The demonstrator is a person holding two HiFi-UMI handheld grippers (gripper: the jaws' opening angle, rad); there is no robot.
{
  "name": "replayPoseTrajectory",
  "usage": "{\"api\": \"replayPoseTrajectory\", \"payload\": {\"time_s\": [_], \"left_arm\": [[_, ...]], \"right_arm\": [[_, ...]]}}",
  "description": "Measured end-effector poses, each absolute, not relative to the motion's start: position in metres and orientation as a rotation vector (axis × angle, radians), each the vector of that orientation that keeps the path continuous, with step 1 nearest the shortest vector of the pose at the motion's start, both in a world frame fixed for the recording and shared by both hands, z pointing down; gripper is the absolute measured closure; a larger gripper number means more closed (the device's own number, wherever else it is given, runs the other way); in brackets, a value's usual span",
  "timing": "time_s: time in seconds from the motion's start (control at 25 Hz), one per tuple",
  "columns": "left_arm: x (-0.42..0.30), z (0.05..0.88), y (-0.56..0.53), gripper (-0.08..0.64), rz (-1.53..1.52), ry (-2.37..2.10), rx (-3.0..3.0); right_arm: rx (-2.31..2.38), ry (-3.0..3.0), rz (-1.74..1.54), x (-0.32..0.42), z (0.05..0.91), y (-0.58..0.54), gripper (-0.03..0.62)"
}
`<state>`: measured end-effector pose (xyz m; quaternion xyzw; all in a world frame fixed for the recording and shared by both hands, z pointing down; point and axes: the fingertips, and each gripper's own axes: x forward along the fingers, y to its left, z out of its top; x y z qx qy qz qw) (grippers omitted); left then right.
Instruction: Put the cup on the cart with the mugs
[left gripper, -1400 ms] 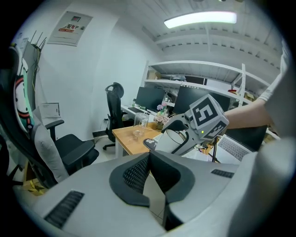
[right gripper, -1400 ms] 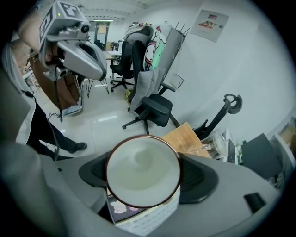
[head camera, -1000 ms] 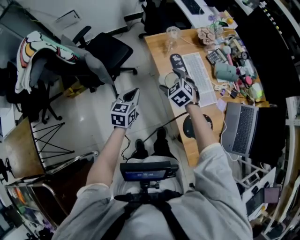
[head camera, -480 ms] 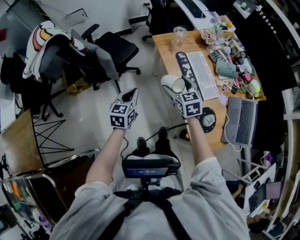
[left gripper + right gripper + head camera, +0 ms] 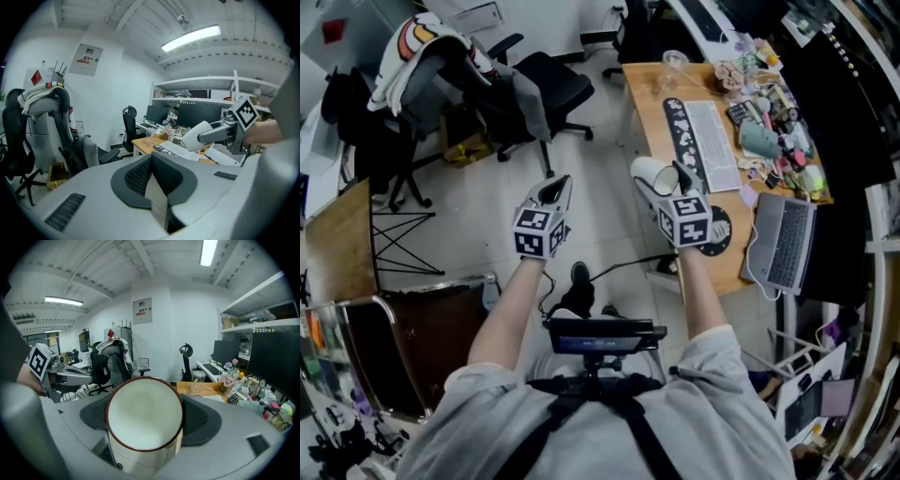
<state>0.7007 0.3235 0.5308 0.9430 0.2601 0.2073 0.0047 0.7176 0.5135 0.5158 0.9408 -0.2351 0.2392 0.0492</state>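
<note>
1. Two grippers are held out over the floor (image 5: 478, 225); the left gripper (image 5: 561, 186) is closed on nothing;
2. the cup (image 5: 649, 172) is clamped on its side in the right gripper (image 5: 663, 180), beside the desk (image 5: 647, 108);
3. office chairs (image 5: 551, 80) are seen beyond.

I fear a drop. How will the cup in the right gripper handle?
The cup looks glazed ceramic, so probably slick and breakable. Held sideways in the right gripper, its round wall would likely roll if laid down so.

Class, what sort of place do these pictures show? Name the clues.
Probably an office: a desk with a keyboard and laptop on it, and swivel chairs nearby.
</note>
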Motion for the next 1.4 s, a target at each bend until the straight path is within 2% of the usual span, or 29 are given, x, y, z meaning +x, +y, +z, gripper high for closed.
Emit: {"api": "replayPoseTrajectory", "payload": {"time_s": [0.6,1.4], "left_arm": [[0.514,0.518,0.3,0.557,0.66,0.464,3.031],[0.388,0.509,0.21,0.557,0.625,0.333,3.034]], "right_arm": [[2.775,-0.995,0.683,0.564,0.515,0.497,0.173],[2.71,-1.144,0.616,0.448,0.5,0.396,0.173]]}}
